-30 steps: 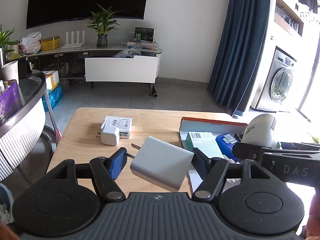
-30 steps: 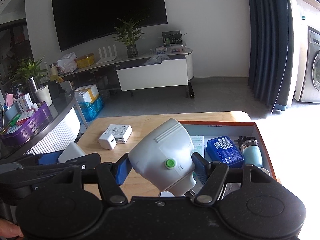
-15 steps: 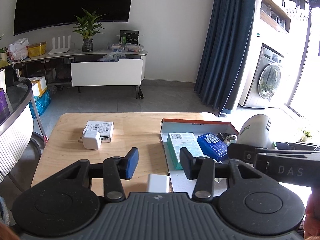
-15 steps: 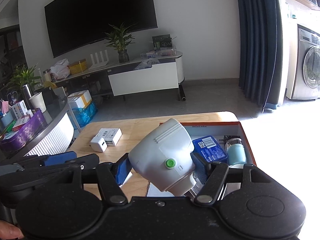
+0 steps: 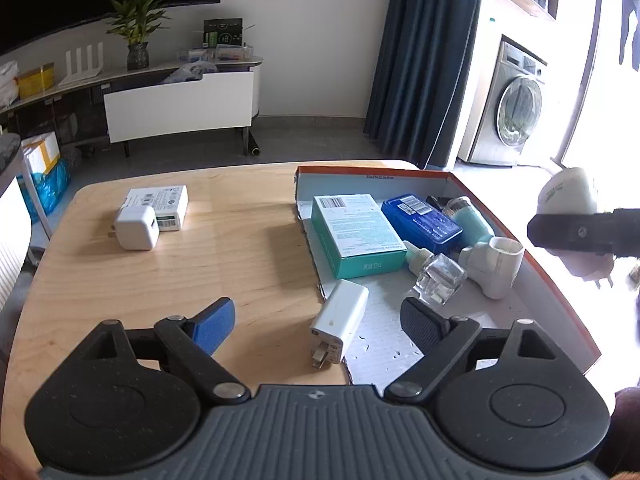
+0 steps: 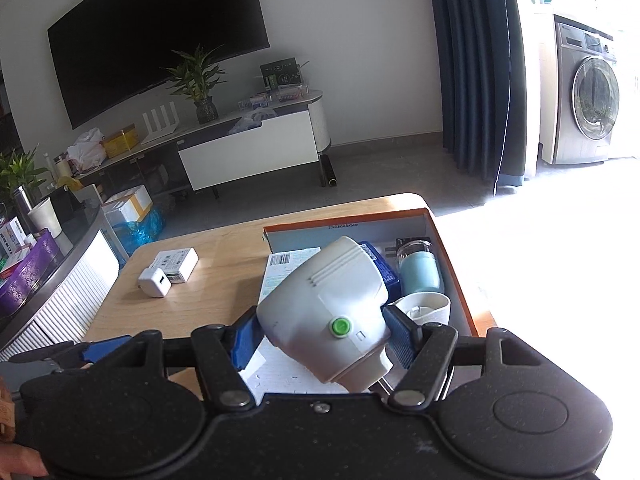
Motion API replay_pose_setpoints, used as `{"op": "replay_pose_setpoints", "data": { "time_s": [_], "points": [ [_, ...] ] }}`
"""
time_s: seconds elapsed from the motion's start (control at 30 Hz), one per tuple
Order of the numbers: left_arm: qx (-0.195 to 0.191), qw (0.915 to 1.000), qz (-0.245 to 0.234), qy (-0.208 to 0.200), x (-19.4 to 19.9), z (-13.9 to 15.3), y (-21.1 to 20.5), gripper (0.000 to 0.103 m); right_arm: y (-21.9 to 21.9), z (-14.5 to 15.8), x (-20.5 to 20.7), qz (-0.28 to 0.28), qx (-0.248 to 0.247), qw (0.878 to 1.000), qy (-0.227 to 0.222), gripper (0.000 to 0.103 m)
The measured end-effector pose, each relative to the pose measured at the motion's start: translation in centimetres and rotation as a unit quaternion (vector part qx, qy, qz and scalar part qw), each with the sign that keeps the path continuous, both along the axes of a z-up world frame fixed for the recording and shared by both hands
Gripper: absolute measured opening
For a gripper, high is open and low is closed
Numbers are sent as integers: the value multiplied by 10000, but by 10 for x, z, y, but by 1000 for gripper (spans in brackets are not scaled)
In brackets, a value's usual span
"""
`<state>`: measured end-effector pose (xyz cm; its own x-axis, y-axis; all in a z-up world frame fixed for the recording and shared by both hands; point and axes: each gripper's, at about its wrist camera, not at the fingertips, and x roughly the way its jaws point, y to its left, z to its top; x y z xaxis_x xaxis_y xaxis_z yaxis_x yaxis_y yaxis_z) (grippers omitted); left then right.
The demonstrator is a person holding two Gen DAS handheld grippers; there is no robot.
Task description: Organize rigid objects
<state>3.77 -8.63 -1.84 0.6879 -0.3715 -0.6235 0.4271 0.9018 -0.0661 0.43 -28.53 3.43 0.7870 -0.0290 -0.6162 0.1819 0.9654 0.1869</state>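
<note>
My left gripper (image 5: 318,322) is open and empty above the table's near edge. A white charger (image 5: 340,318) lies between its fingers, across the left rim of the orange-edged box (image 5: 404,175). My right gripper (image 6: 324,338) is shut on a white device with a green button (image 6: 328,308) and holds it above the box (image 6: 348,220); it also shows at the right of the left wrist view (image 5: 568,196). The box holds a teal carton (image 5: 356,234), a blue case (image 5: 420,222), a light blue bottle (image 5: 472,220), a glass bottle (image 5: 438,276) and a white pipe fitting (image 5: 494,262).
On the wooden table (image 5: 224,256), at the far left, sit a small white plug cube (image 5: 136,228) and a flat white box (image 5: 162,202). A curved counter with a purple tray (image 6: 28,276) stands to the left. A washing machine (image 6: 588,100) is at the far right.
My left gripper opened and let go of the white charger, which now lies on the box's left rim. It then pulled back and tilted down. My right gripper kept hold of the white device.
</note>
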Motion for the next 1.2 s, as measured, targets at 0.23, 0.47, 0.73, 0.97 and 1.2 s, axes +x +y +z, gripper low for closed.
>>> {"op": "replay_pose_setpoints", "data": {
  "time_s": [0.23,0.47,0.73,0.97,1.2],
  "points": [
    [411,9984,-296,266,28,-35,-26,54,-14,-4,-5,-190,66,9998,15,79],
    [146,9991,-178,356,21,-29,-17,26,-22,-11,-6,-261,106,9996,64,79],
    [301,9993,-174,153,3,-7,-12,27,-16,-13,-7,-138,127,9998,121,79],
    [142,9993,-157,306,-6,-17,3,27,-14,-12,-12,-133,138,9998,97,79],
    [351,9979,-61,532,-3,-37,5,30,-10,-11,-14,-58,151,9998,100,79]
  ]
}}
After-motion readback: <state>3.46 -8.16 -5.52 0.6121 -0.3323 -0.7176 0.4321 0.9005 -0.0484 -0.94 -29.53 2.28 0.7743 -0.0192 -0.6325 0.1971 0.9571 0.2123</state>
